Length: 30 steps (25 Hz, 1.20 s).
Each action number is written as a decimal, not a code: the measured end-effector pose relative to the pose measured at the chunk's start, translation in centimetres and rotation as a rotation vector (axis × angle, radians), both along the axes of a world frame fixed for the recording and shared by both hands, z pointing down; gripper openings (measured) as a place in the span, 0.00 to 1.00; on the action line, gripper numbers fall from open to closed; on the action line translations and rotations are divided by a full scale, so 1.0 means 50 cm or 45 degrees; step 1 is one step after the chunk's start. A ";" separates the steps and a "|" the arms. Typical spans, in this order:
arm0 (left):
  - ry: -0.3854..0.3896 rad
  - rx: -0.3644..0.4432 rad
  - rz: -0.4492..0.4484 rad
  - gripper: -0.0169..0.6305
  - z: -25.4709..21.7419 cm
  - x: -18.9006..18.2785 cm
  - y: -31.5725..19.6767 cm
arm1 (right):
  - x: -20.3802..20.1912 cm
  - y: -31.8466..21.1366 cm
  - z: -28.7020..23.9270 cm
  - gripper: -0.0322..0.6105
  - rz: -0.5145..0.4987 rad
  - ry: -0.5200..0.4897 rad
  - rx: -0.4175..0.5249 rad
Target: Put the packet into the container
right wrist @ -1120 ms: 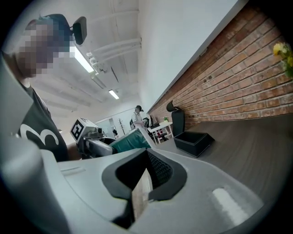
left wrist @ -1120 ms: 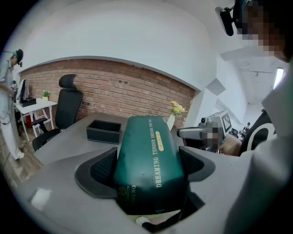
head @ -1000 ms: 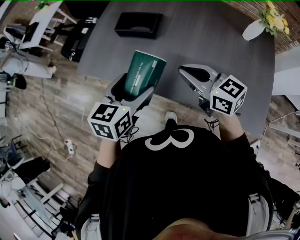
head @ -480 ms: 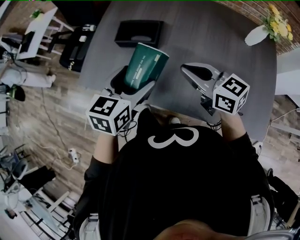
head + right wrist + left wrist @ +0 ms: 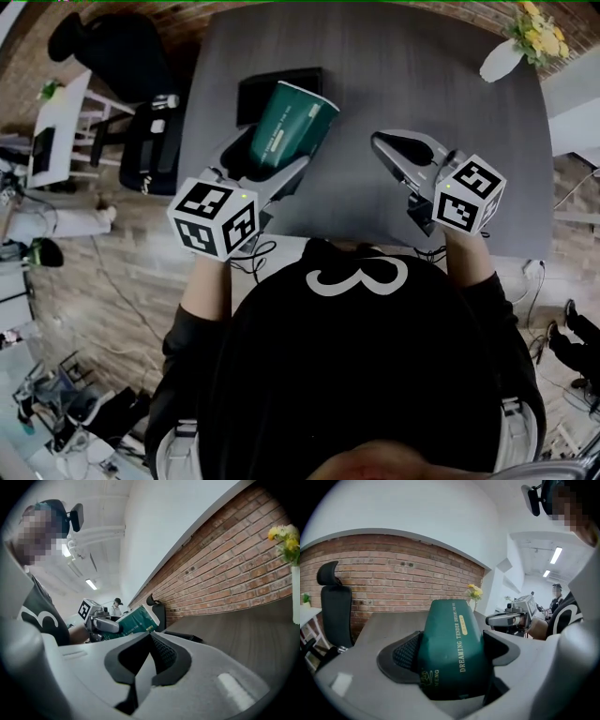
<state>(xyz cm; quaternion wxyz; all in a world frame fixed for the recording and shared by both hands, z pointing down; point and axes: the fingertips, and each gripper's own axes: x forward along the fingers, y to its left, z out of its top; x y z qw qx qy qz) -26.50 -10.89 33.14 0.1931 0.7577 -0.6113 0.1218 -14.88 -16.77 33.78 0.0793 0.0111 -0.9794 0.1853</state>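
A dark green packet (image 5: pixel 287 129) with gold print is clamped in my left gripper (image 5: pixel 267 164), held above the near left part of the grey table (image 5: pixel 422 66). In the left gripper view the packet (image 5: pixel 452 648) fills the space between the jaws of my left gripper (image 5: pixel 451 654). A black rectangular container (image 5: pixel 262 90) lies on the table just beyond the packet, partly hidden by it. My right gripper (image 5: pixel 405 151) hovers to the right, shut with nothing in it. In the right gripper view my right gripper (image 5: pixel 149 654) has its pads pressed together, and the packet (image 5: pixel 133 620) shows at left.
A white vase with yellow flowers (image 5: pixel 521 42) stands at the table's far right corner. A black office chair (image 5: pixel 117 52) and a white desk (image 5: pixel 56 131) stand on the wooden floor to the left. A brick wall (image 5: pixel 403 578) runs behind the table.
Both grippers have moved forward over the table. The packet now overlaps the container's near edge. The left gripper's hold is unchanged.
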 end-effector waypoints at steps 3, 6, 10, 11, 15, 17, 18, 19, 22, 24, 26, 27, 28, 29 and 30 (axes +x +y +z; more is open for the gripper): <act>-0.055 -0.007 0.094 0.71 -0.010 -0.033 -0.022 | -0.024 -0.003 -0.004 0.05 0.075 -0.011 -0.006; -0.183 -0.003 0.194 0.71 -0.013 -0.057 -0.044 | -0.040 -0.006 0.002 0.05 0.139 -0.003 -0.021; -0.333 0.027 0.365 0.71 -0.007 -0.088 -0.073 | -0.067 -0.010 0.012 0.05 0.209 -0.012 -0.047; -0.369 0.036 0.408 0.71 -0.003 -0.097 -0.079 | -0.073 -0.009 0.017 0.05 0.223 -0.004 -0.047; -0.463 0.065 0.545 0.71 0.016 -0.132 -0.106 | -0.088 -0.007 0.035 0.05 0.275 0.036 -0.059; -0.523 0.093 0.613 0.71 0.024 -0.141 -0.120 | -0.086 -0.003 0.039 0.05 0.296 0.034 -0.065; -0.556 0.103 0.648 0.71 0.029 -0.144 -0.125 | -0.085 -0.002 0.040 0.05 0.307 0.034 -0.067; -0.584 0.107 0.682 0.71 0.034 -0.148 -0.131 | -0.083 -0.001 0.041 0.05 0.320 0.036 -0.069; -0.639 0.093 0.785 0.71 0.057 -0.160 -0.148 | -0.079 -0.002 0.048 0.05 0.362 0.051 -0.077; -0.661 0.074 0.845 0.71 0.079 -0.169 -0.159 | -0.075 0.001 0.053 0.05 0.387 0.063 -0.084; -0.653 0.050 0.889 0.71 0.104 -0.178 -0.169 | -0.072 0.006 0.059 0.05 0.408 0.076 -0.090; -0.644 0.036 0.910 0.71 0.117 -0.181 -0.172 | -0.071 0.009 0.063 0.05 0.418 0.084 -0.093; -0.637 0.022 0.935 0.71 0.131 -0.184 -0.175 | -0.070 0.012 0.068 0.05 0.427 0.092 -0.095; -0.634 0.007 0.961 0.71 0.145 -0.185 -0.176 | -0.069 0.014 0.073 0.05 0.436 0.102 -0.097; -0.633 -0.007 0.986 0.71 0.159 -0.186 -0.178 | -0.066 0.016 0.077 0.05 0.445 0.112 -0.100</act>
